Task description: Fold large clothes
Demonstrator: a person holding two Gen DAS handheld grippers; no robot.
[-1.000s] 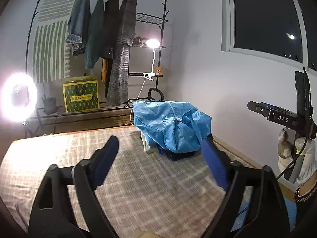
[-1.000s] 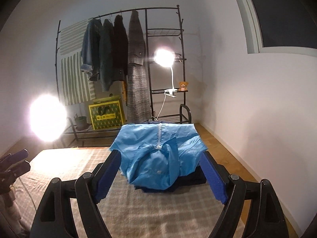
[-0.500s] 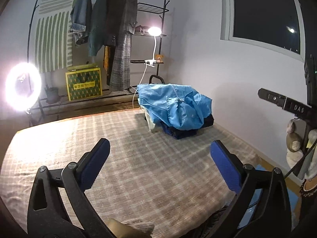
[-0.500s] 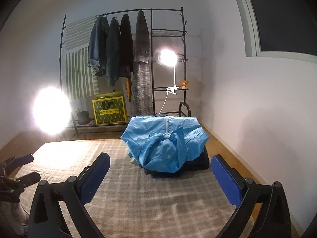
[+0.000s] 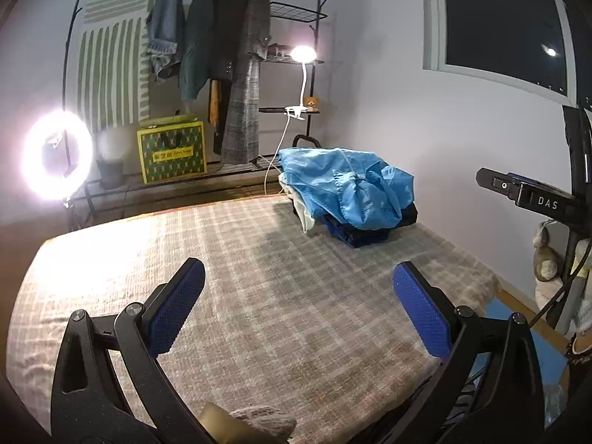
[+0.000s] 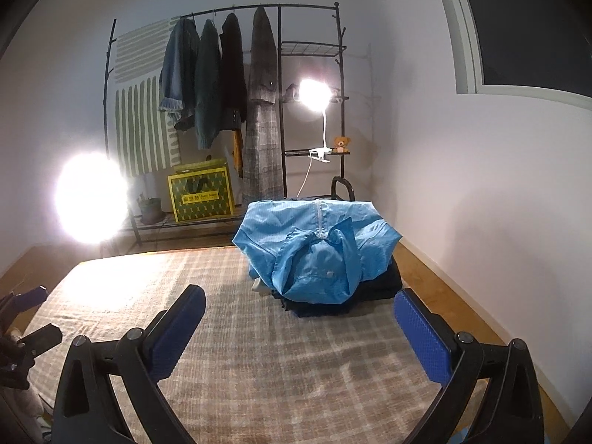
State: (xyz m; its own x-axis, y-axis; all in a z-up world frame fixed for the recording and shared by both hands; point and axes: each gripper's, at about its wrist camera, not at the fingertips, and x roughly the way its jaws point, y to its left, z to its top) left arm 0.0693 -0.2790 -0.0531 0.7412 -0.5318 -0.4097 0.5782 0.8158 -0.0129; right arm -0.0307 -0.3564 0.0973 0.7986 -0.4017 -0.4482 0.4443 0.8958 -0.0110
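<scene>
A folded light blue jacket (image 5: pixel 347 188) lies on top of a pile of folded dark and white clothes (image 5: pixel 355 233) at the far right of the checked bed cover (image 5: pixel 259 296). It also shows in the right wrist view (image 6: pixel 314 248), on the dark pile (image 6: pixel 381 285). My left gripper (image 5: pixel 296 307) is open and empty, well back from the pile above the cover. My right gripper (image 6: pixel 299 329) is open and empty, in front of the pile. The right gripper's body (image 5: pixel 529 196) shows at the right of the left wrist view.
A clothes rack (image 6: pixel 229 85) with hanging coats stands behind the bed, with a yellow-green box (image 6: pixel 199 196), a clip lamp (image 6: pixel 314 92) and a ring light (image 5: pixel 55 155). The wall and window (image 5: pixel 503 26) run along the right. A soft toy (image 5: pixel 544 259) hangs at the right.
Both grippers have opened wide and pulled back from the pile of clothes. The blue jacket stays on top of the pile.
</scene>
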